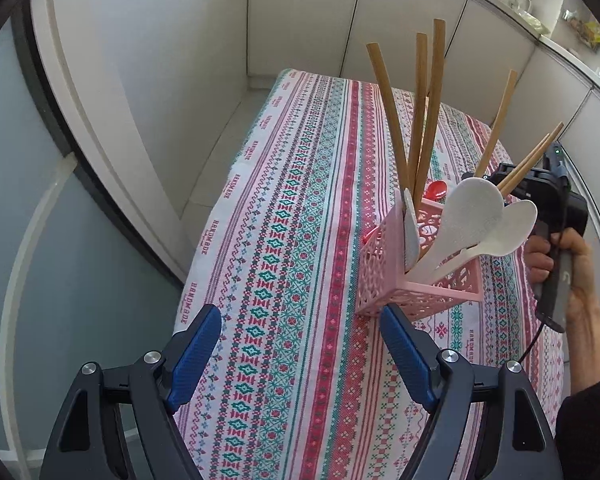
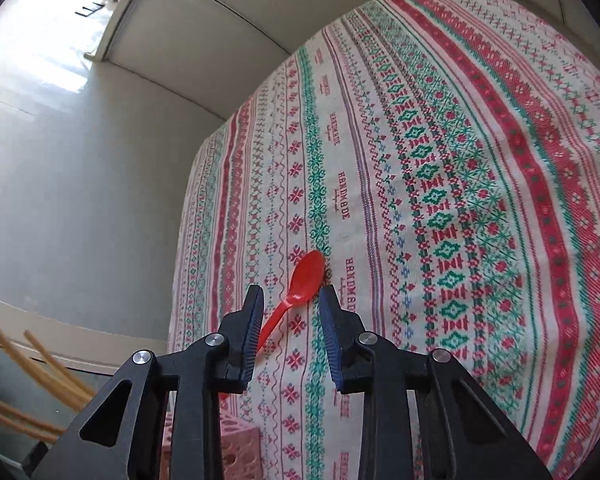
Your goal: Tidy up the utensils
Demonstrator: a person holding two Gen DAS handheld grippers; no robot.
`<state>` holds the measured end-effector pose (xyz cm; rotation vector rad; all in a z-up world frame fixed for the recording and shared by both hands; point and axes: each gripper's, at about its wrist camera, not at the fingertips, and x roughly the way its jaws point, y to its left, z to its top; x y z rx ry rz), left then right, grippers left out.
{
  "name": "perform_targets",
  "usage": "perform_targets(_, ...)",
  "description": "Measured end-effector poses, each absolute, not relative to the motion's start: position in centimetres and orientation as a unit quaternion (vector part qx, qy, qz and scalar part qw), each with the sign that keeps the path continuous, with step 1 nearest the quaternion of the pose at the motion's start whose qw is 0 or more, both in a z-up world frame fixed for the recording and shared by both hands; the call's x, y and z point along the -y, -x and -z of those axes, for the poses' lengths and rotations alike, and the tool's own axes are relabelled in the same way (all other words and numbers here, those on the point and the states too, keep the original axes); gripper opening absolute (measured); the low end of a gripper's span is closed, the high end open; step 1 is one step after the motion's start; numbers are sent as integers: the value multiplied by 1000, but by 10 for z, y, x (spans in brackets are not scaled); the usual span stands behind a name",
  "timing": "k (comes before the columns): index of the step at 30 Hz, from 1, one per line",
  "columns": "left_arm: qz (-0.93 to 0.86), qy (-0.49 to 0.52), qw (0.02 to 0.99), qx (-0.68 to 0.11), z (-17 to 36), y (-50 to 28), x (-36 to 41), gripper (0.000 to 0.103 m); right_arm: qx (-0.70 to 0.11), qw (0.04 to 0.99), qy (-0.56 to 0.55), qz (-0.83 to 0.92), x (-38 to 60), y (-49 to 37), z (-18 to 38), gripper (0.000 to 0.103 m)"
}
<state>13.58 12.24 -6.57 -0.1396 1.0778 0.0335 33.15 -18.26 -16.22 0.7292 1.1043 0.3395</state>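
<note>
Utensils are split: one red plastic spoon (image 2: 302,280) is seen lying flat on the striped patterned tablecloth (image 2: 480,160), near its left edge, w/ lots of bare cloth to the right. Right gripper (image 2: 290,294) is held just above it, jaws part open, nothing pinched; spoon handle runs between them. Only the left cam shows the pink lattice plastic basket (image 1: 384,276), filled w/ wooden sticks (image 1: 424,112) & white plastic spoons (image 1: 476,220). Left gripper (image 1: 300,326) is spread wide, empty, near the basket.
</note>
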Motion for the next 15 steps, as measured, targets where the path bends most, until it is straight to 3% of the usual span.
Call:
perform_targets(4,-19,73,855,-513,66,-137,-127,83,-524,768,-337,-147,175,-355,188,25)
perform_targets(5,-20,73,855,-513,66,-137,-128,83,-526,767,-336,-147,173,-359,193,17)
perform_targets(9,-22,75,855,-514,65,-137,-128,83,-514,771,-341,-156,167,-368,199,4)
perform_targets(15,-18,75,856,-511,64,-136,-124,83,-492,799,-310,-152,164,-358,184,2)
